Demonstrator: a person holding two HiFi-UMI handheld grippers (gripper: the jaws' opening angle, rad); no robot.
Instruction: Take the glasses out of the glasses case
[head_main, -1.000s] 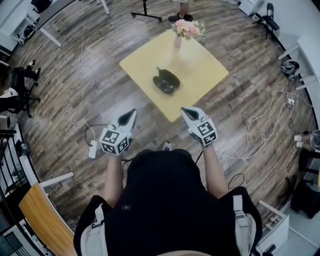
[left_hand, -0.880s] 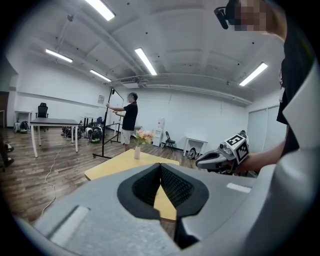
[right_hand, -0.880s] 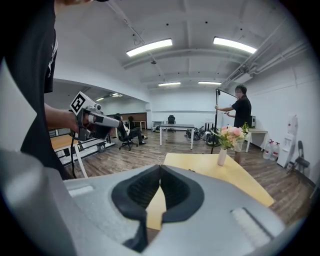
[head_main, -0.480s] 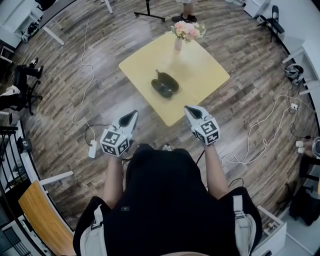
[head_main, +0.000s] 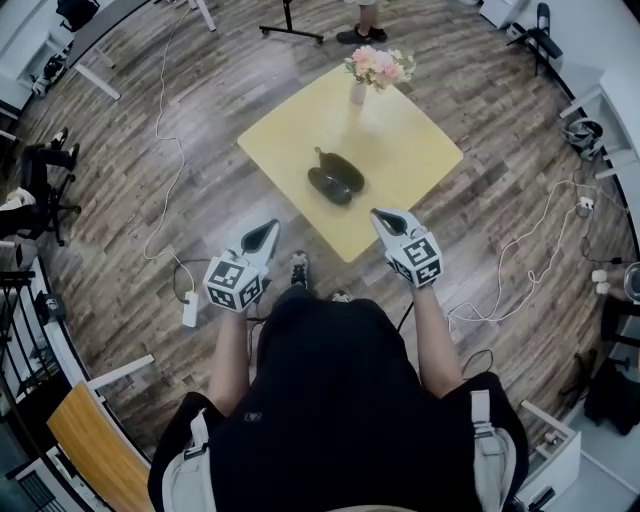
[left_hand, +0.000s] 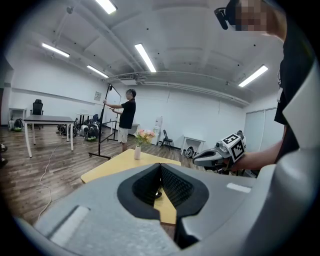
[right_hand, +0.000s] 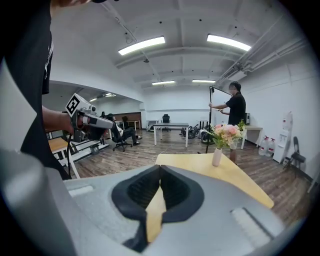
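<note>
Head view: glasses case (head_main: 335, 178) lies on the surface (head_main: 400, 130), on the person's side of the vase (head_main: 357, 92). It may be lying open; too small to be sure. Left claw (head_main: 262, 233) and right claw (head_main: 385, 218) hang well short of it.

Left gripper view: tips pressed together, nothing held.

Right gripper view: same.

Task not begun; reach, grasp and lift-out all remain.

Against half a second ago: a shoe (head_main: 298, 268) now shows, so the person is apparently stepping in.

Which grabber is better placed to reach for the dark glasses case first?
Probably the right. The right gripper hangs at the near corner of the yellow table, a bit closer to the glasses case than the left gripper, which is out over the floor. Both have their jaws together, holding nothing.
</note>
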